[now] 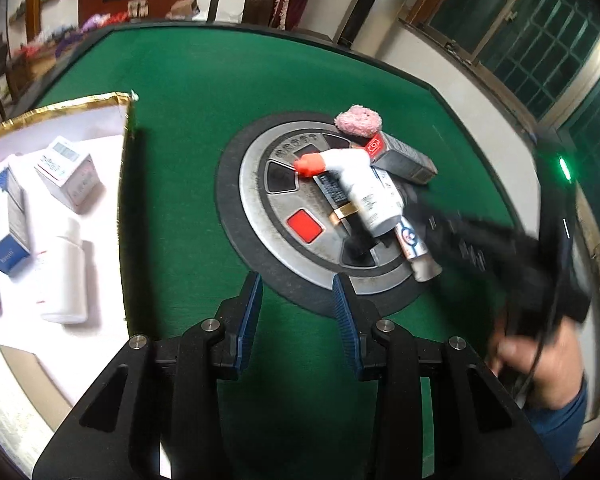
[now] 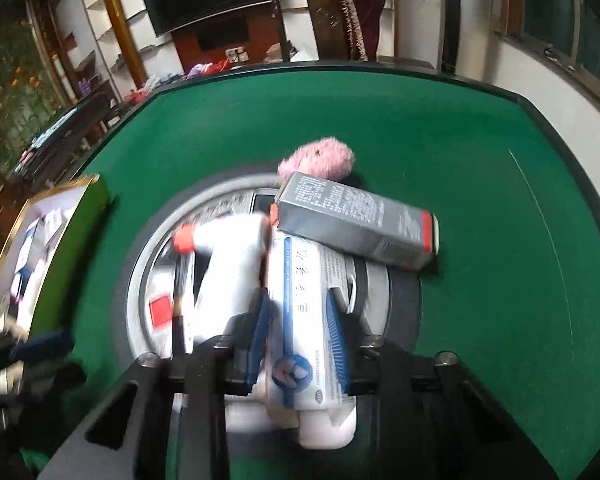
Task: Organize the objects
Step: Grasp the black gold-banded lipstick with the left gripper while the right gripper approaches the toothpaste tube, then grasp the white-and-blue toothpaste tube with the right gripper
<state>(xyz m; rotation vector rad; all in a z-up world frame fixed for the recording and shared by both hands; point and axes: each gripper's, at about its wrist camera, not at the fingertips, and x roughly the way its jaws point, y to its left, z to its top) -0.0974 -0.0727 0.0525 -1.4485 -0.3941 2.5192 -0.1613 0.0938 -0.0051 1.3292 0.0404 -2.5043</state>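
Note:
A pile lies on the round silver hub (image 1: 260, 184) in the middle of the green table. In it are a white bottle with an orange cap (image 1: 364, 196), a grey box with a red end (image 1: 404, 156), a pink fluffy puff (image 1: 358, 120) and a white tube with a blue stripe (image 2: 304, 264). My right gripper (image 2: 298, 300) is shut on that tube, which runs lengthwise between the blue pads, beside the white bottle (image 2: 228, 248) and under the grey box (image 2: 356, 220). My left gripper (image 1: 296, 280) hangs open over the felt at the hub's near edge, with nothing between its fingers.
A gold-rimmed tray (image 1: 80, 102) at the left holds a blue and white box (image 1: 4, 216), a small white box (image 1: 68, 172) and a white bottle (image 1: 66, 276). A person's hand (image 1: 540, 364) holds the blurred right gripper. Green felt stretches behind and to the right of the pile.

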